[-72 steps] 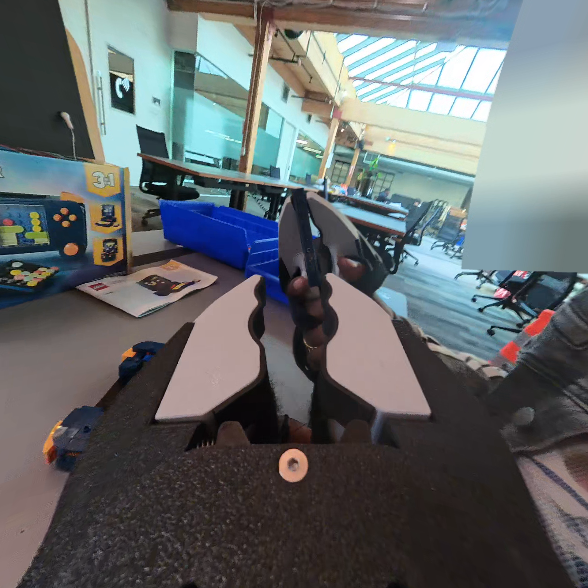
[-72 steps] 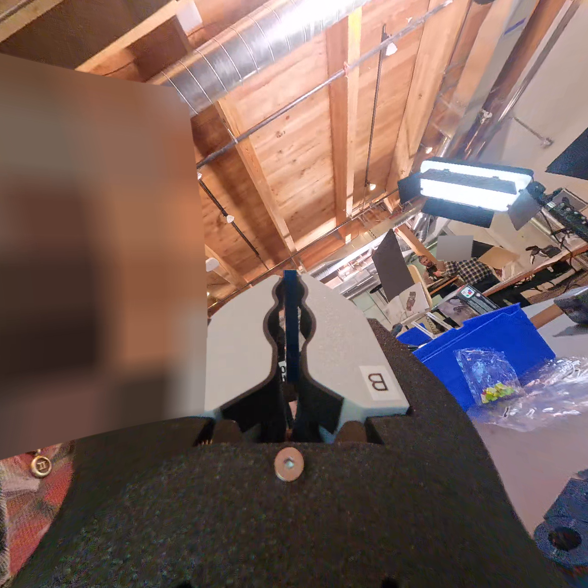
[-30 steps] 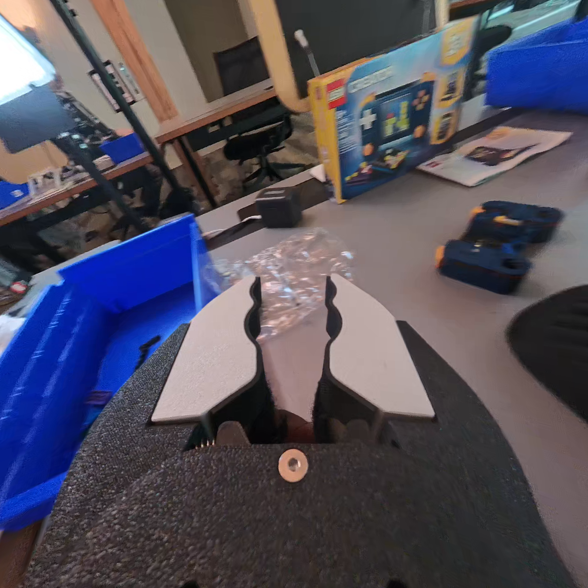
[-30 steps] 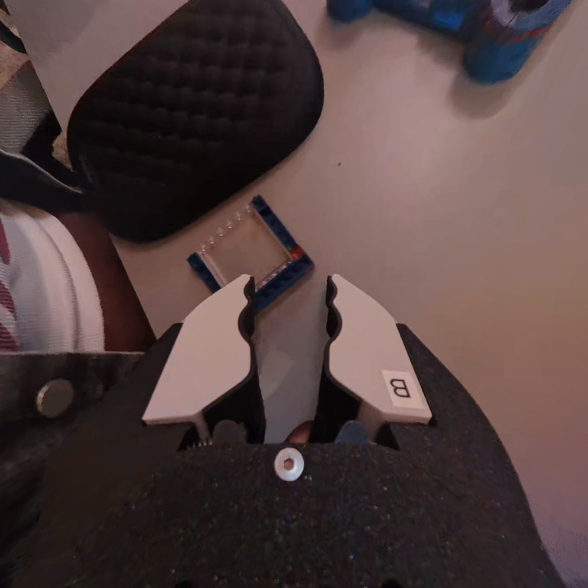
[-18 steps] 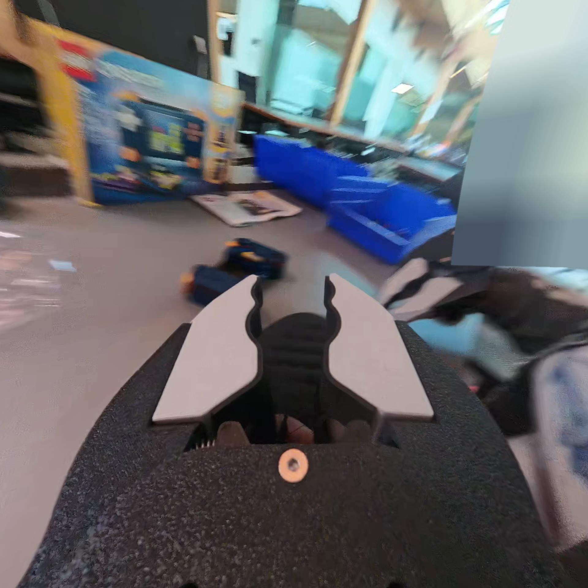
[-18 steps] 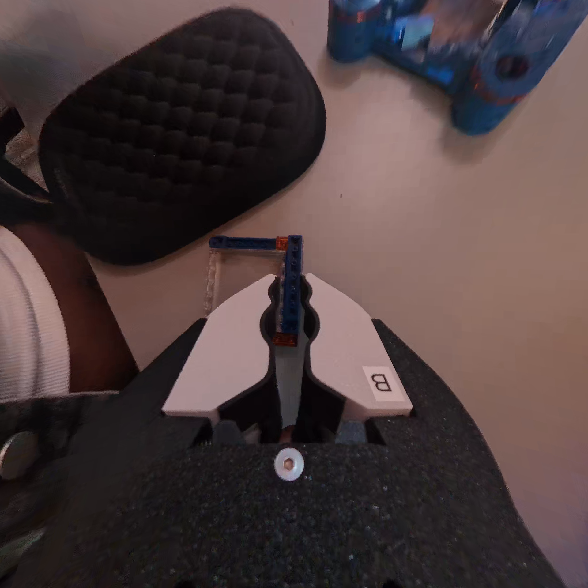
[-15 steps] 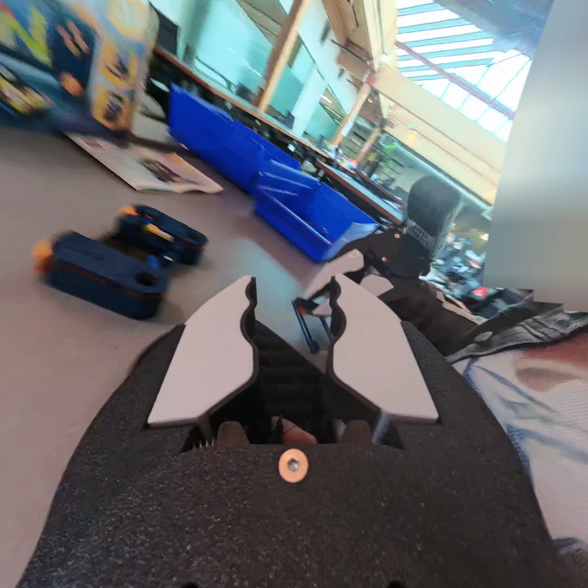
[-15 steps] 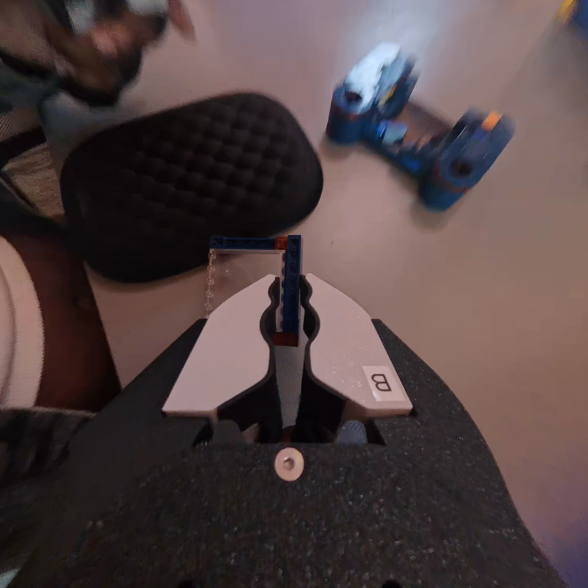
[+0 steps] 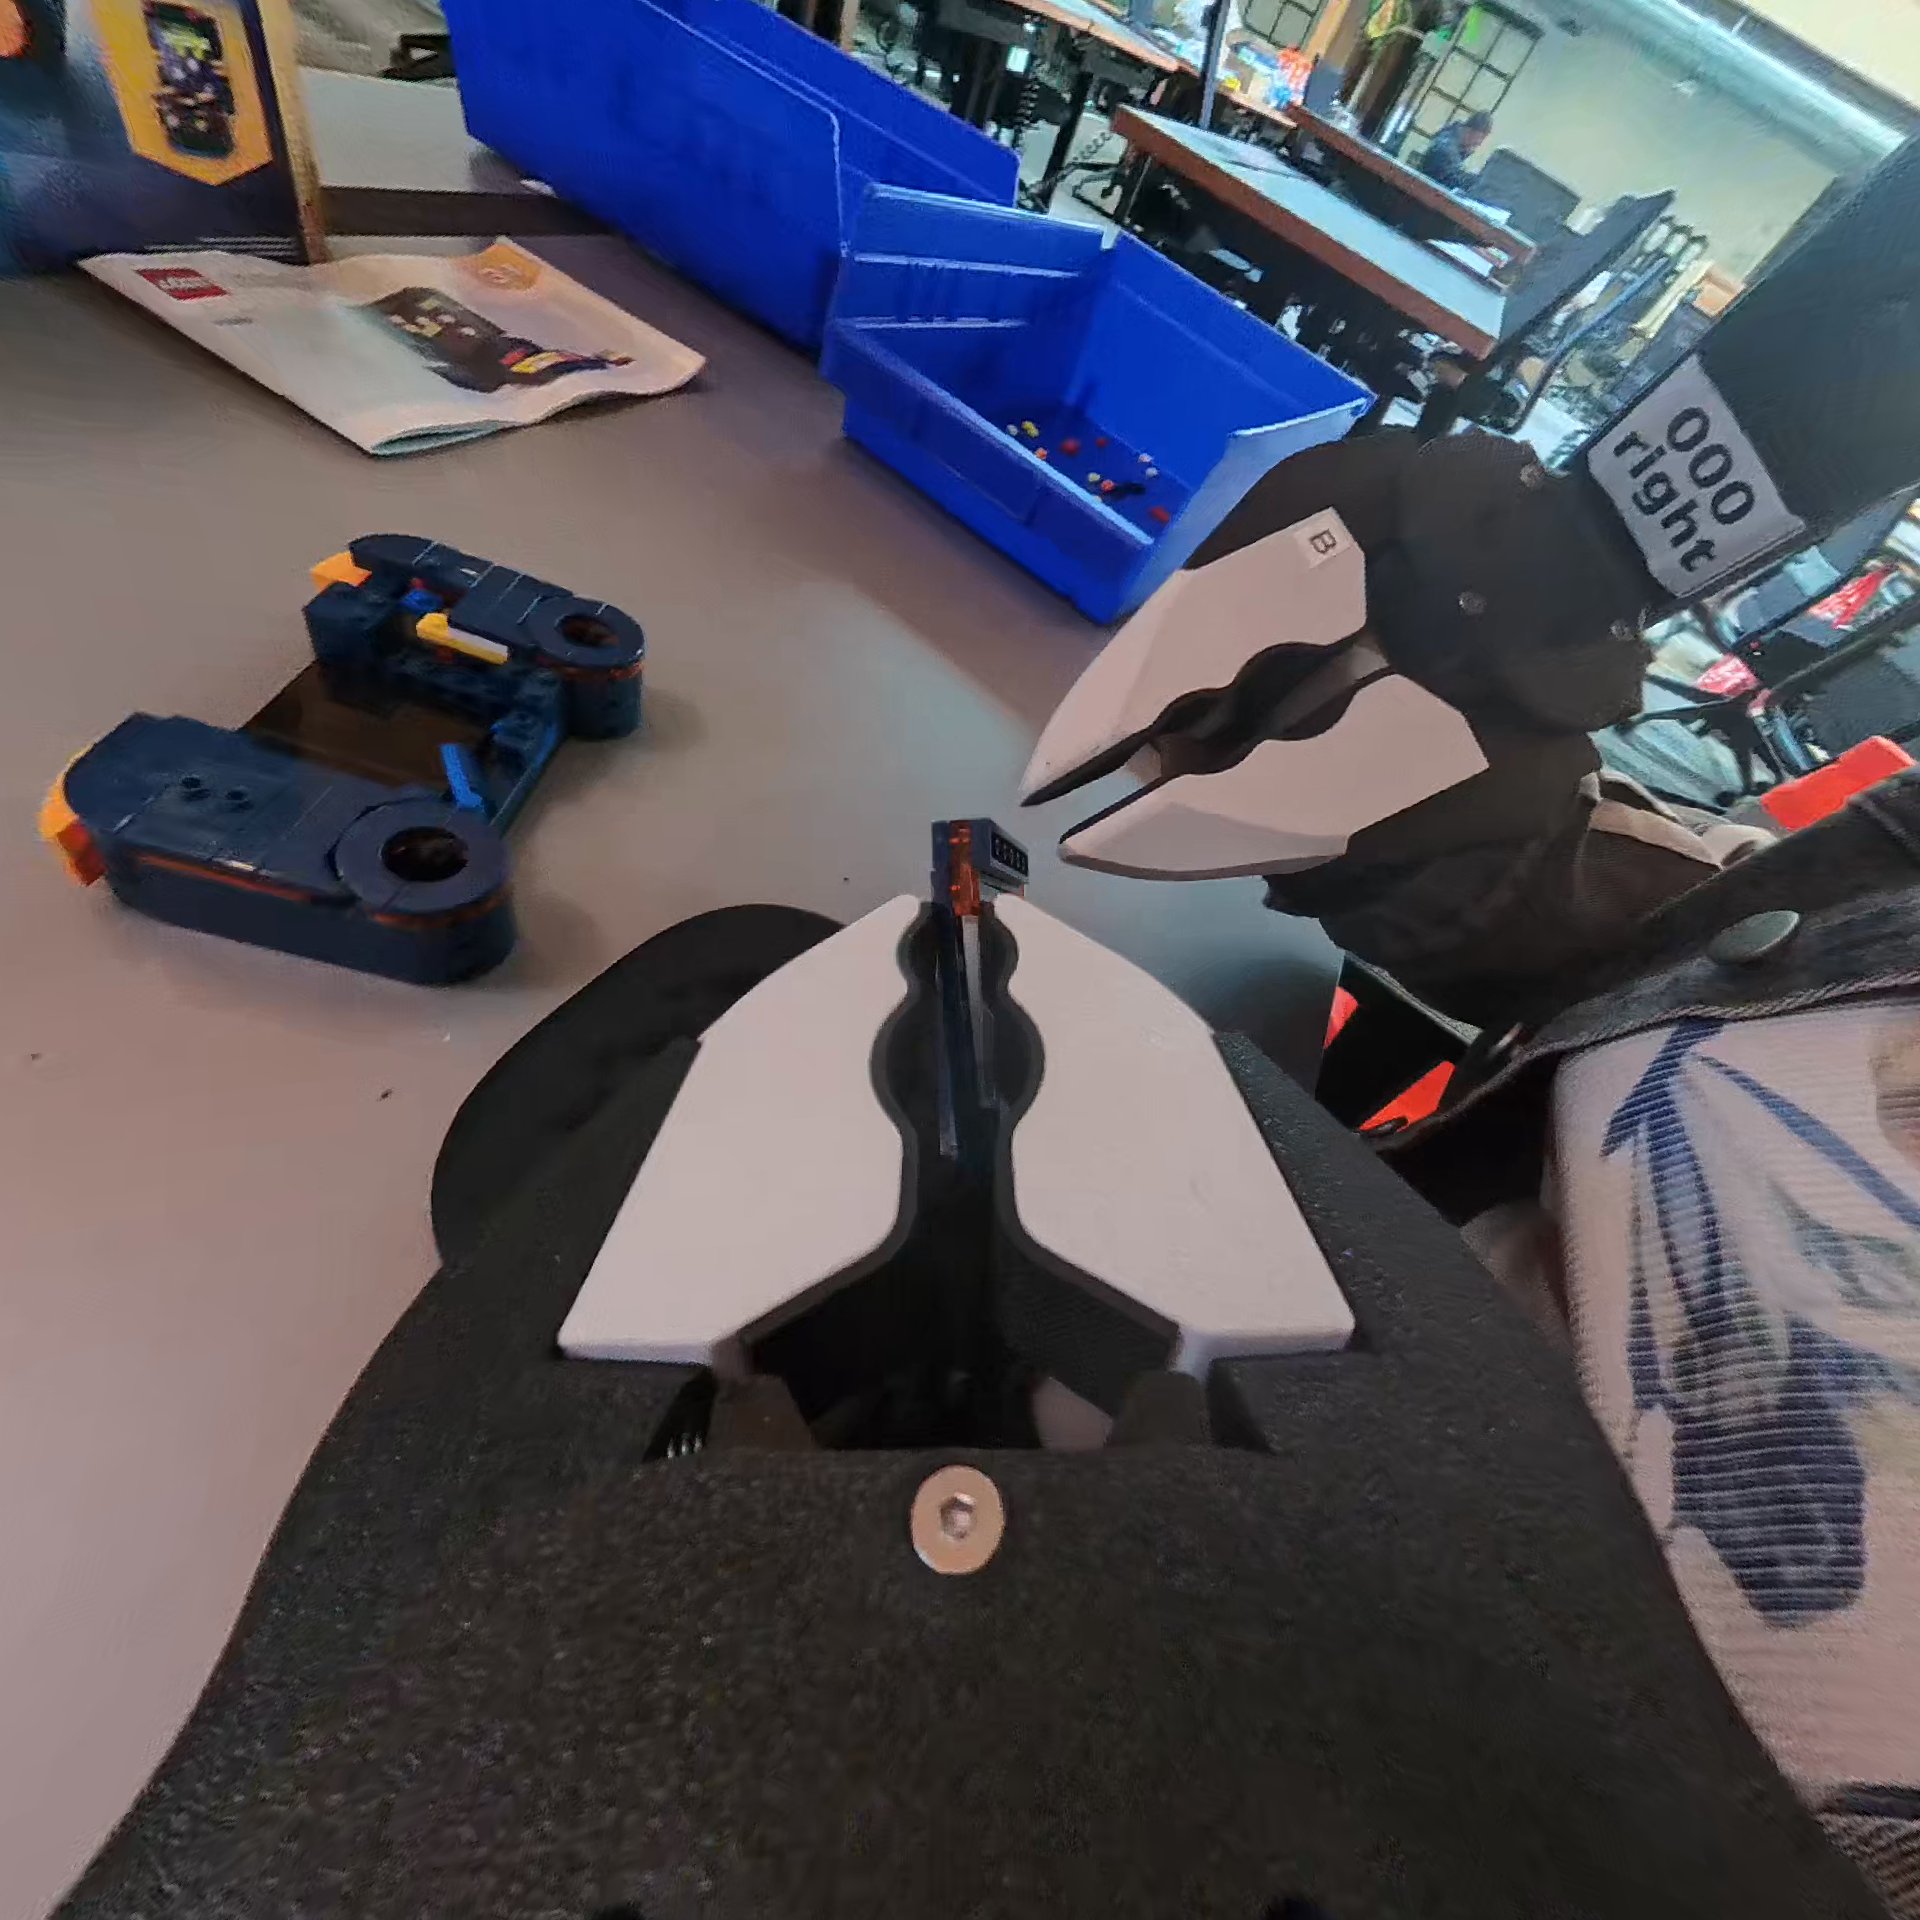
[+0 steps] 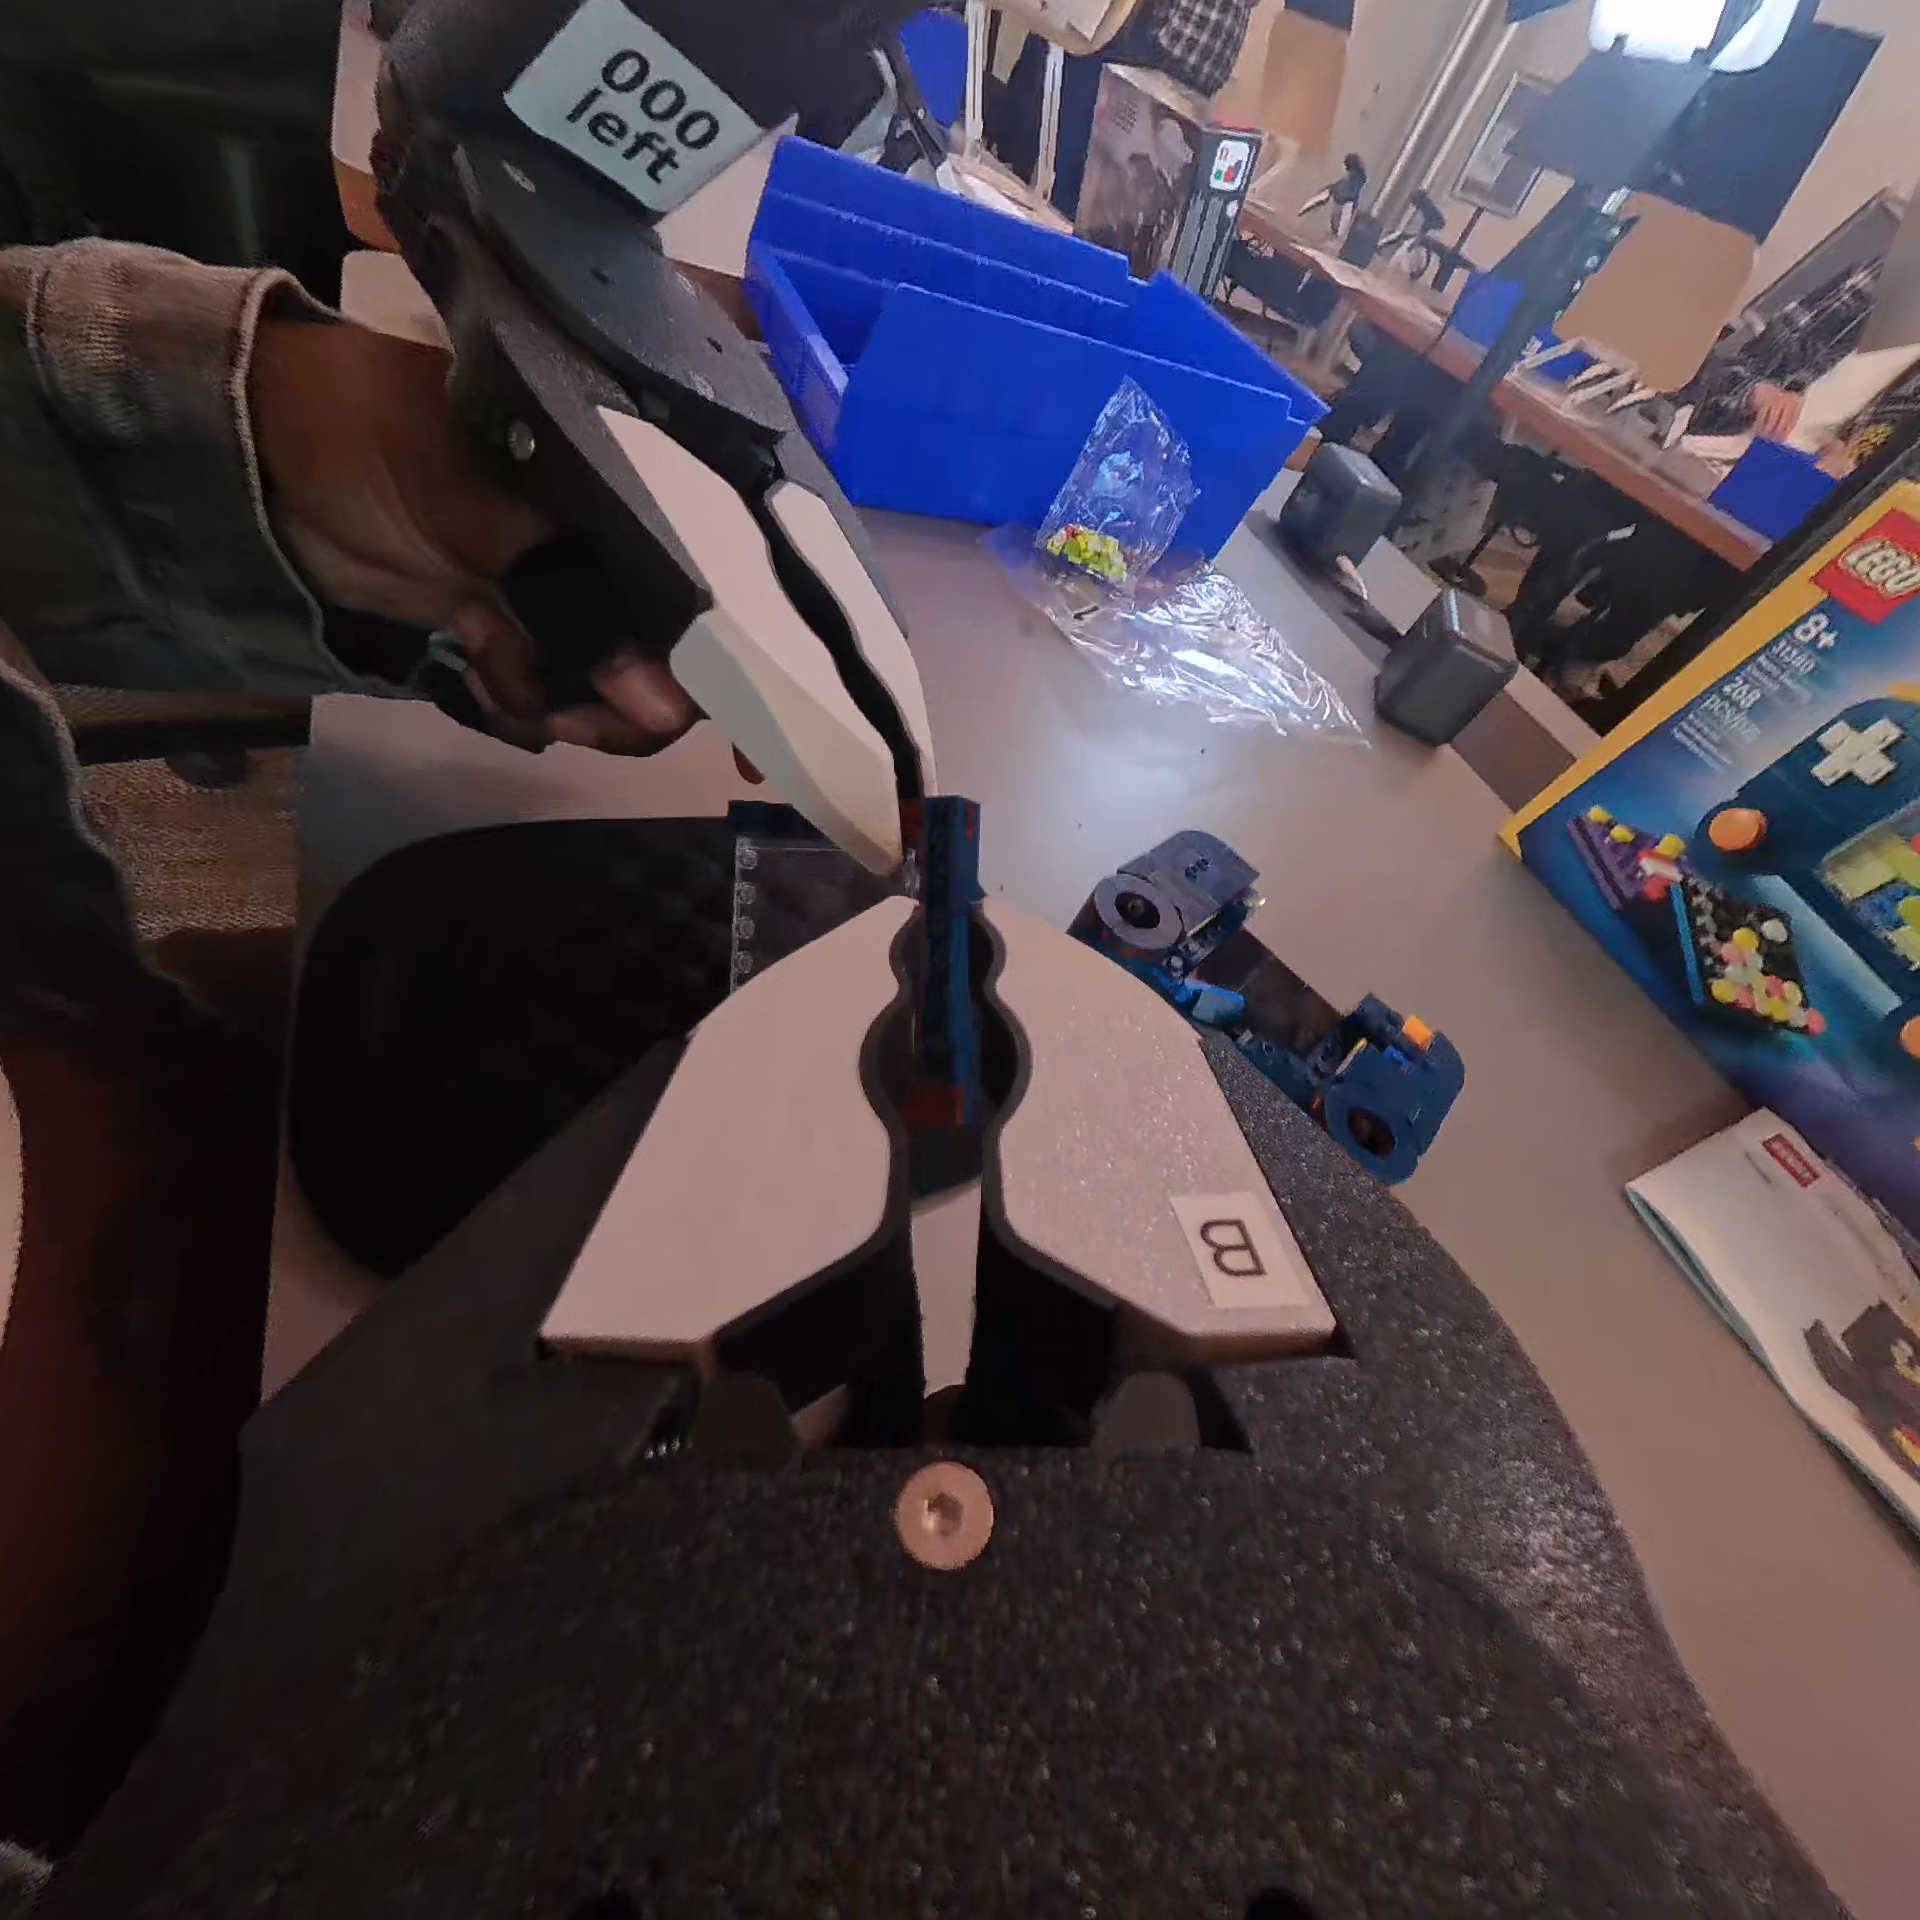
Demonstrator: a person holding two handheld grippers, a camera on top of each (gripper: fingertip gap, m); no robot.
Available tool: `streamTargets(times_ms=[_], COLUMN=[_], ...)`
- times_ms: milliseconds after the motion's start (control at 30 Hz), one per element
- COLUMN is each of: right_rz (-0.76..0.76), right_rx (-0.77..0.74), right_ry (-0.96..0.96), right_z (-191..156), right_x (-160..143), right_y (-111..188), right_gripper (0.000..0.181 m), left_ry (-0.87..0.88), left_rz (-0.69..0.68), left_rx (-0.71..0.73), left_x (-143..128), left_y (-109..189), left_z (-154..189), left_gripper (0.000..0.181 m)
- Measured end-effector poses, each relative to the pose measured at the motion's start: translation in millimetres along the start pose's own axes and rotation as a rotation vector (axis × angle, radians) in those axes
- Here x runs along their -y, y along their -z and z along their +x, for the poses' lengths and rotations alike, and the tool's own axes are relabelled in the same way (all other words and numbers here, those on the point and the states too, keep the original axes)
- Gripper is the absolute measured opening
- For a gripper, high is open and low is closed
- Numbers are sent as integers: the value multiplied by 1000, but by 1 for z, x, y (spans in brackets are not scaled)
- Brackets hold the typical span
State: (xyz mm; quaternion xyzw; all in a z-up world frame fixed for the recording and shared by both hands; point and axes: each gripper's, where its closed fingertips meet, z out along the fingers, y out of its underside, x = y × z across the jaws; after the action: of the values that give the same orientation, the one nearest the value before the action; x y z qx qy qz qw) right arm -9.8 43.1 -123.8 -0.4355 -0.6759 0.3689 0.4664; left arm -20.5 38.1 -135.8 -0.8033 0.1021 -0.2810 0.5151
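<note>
Brick frame [image 10: 951,935], blue with clear pane, is hanging above the bench [image 9: 779,582], both the left gripper [image 9: 961,920] and right gripper [image 10: 940,920] clamping it with jaws narrow; opposing pulls are risking snapping it apart.

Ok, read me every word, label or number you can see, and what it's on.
I don't quote writing; these things bear it:
Grey tag on the left gripper.
Grey tag and white sticker on the right gripper.
Blue-and-yellow box.
Booklet.
Far dark box: too small to read.
</note>
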Motion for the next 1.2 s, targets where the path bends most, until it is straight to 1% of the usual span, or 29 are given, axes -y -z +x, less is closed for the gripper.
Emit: streamTargets(times_ms=[100, 333, 533, 600, 667, 800, 867, 933, 1033, 1067, 1100, 1133, 1167, 1200], right_rz=[-33, -124, -171, -175, -179, -188, -149, -69, 7, 52, 166, 229, 186, 93], right_rx=[-11, -80, -196, -206, -183, -124, -103, -72, -29, -4, 25, 45, 27, 7], right_ry=[38, 150, 338, 328, 291, 212, 230, 260, 247, 227, 177, 110, 117, 147], right_z=[-3, -2, 2, 3, 3, 2, 2, -1, -5, -8, -10, -9, -3, 5], right_x=[-1, -5, -6, -7, -8, -12, -10, -6, -3, 2, 18, 30, 26, 12], right_y=[-12, -31, -39, -41, -44, -46, -46, -45, -46, -45, -41, -37, -40, -45], right_gripper=[12, 8, 8, 7, 8, 7, 7, 6, 6, 4, 0, 0, 0, 0], left_ry=[21, 52, 107, 117, 102, 8, 51, 89, 117, 113, 95, 113, 154, 166], left_rz=[9, -37, -53, -55, -70, -107, -102, -118, -136, -154, -207, -191, -155, -151], left_rx=[17, 135, 154, 156, 169, 189, 166, 142, 137, 160, 232, 220, 175, 174], left_x=[0, -8, -11, -11, -13, -16, -16, -19, -22, -25, -35, -35, -31, -31], left_y=[4, 7, 8, 9, 9, 9, 10, 11, 12, 12, 14, 12, 12, 15], left_z=[1, -14, -24, -27, -28, -28, -28, -29, -31, -34, -45, -46, -43, -44], left_gripper=[7, 7, 7, 7, 7, 9, 8, 8, 8, 9, 11, 11, 10, 10])
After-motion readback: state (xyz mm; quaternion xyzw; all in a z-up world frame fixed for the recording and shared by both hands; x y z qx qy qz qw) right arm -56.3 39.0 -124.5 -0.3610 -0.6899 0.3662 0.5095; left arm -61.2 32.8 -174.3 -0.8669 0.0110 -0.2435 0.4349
